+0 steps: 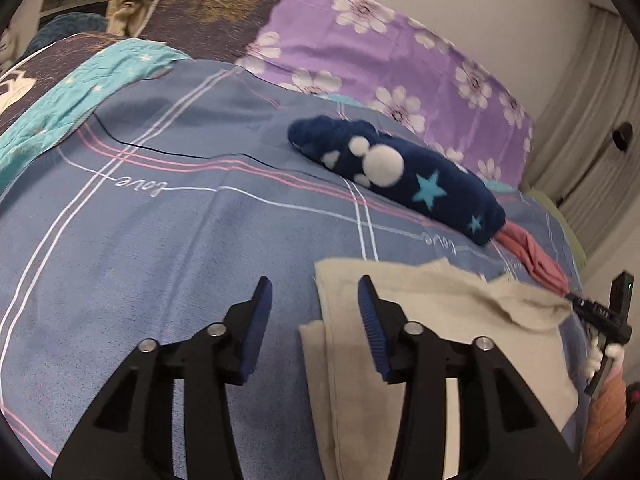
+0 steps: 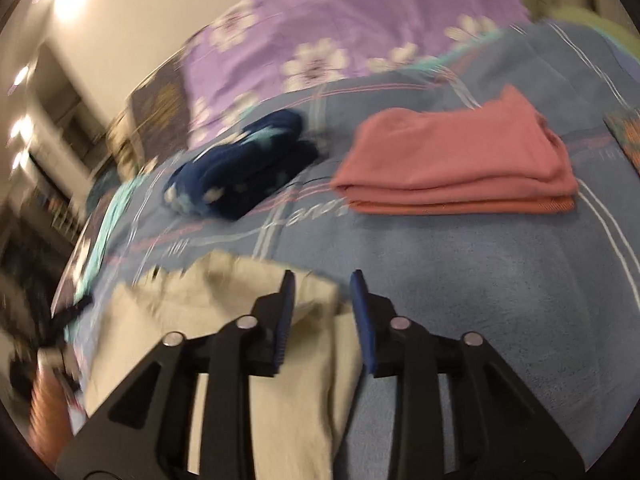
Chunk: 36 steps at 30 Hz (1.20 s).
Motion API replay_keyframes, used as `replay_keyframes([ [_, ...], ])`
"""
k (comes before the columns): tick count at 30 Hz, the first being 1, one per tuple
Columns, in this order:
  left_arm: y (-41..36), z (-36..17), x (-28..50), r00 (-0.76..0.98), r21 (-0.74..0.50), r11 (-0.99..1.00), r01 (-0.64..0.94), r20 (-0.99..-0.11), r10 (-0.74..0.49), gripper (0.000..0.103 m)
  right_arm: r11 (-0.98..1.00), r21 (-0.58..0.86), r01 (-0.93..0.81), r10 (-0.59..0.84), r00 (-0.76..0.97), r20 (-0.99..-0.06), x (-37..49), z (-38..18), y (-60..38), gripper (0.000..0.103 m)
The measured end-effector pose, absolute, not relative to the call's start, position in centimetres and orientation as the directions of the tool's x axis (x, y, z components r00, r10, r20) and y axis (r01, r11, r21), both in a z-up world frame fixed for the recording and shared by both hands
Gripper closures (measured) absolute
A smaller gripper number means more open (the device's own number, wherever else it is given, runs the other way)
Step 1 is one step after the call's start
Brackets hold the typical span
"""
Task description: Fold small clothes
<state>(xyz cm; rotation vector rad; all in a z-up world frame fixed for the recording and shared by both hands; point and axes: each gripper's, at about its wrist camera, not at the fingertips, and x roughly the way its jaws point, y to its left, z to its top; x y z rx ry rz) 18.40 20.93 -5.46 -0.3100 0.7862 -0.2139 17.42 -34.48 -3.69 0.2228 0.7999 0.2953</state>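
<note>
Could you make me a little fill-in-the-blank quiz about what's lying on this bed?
1. The folded garment farthest right on the bedspread is ___ in colour.
2. The navy fleece garment has light blue ___ on it.
3. The purple pillow is printed with white ___.
4. Both grippers hover at the ___ cloth.

Missing: pink; stars; flowers; beige

black angular left tool (image 1: 314, 286), ribbed blue pads (image 1: 370, 320), silver screws, white glove (image 1: 600, 356), orange sleeve (image 1: 606, 412)

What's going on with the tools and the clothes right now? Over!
Left tool open, right tool open, nothing held. Beige cloth flat on the bedsheet. Pink stack and navy bundle beyond, not blocking.
</note>
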Motion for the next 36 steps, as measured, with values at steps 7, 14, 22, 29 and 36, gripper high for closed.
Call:
replay_keyframes([
  [7, 18.9, -8.0, 20.4, 0.617, -0.305, 0.947, 0.103, -0.727, -0.302, 0.045, 0.928, -0.108, -0.357, 0.166, 0.656, -0.736, 14.4, -4.0, -30.1, 0.043],
  [14, 18.6, -8.8, 22.5, 0.596, -0.323, 0.941, 0.098, -0.738, -0.315, 0.052, 0.887, -0.203, -0.416, 0.121, 0.632, -0.765, 14.0, -5.0, -29.5, 0.043],
  [22, 17.4, -6.6, 22.7, 0.658, -0.322, 0.936, 0.143, -0.675, -0.333, 0.095, 0.942, -0.031, -0.334, 0.216, 0.676, -0.705, 19.9, -4.7, -29.6, 0.098],
  [29, 17.7, -6.1, 22.8, 0.696, -0.299, 0.944, 0.14, -0.649, -0.309, 0.094, 0.966, 0.202, -0.161, 0.258, 0.612, -0.748, 23.6, -7.3, -32.1, 0.101],
  [36, 18.0, -6.5, 22.8, 0.695, -0.296, 0.946, 0.134, -0.652, -0.303, 0.089, 0.969, 0.228, -0.091, 0.232, 0.645, -0.729, 22.3, -6.6, -33.6, 0.1],
])
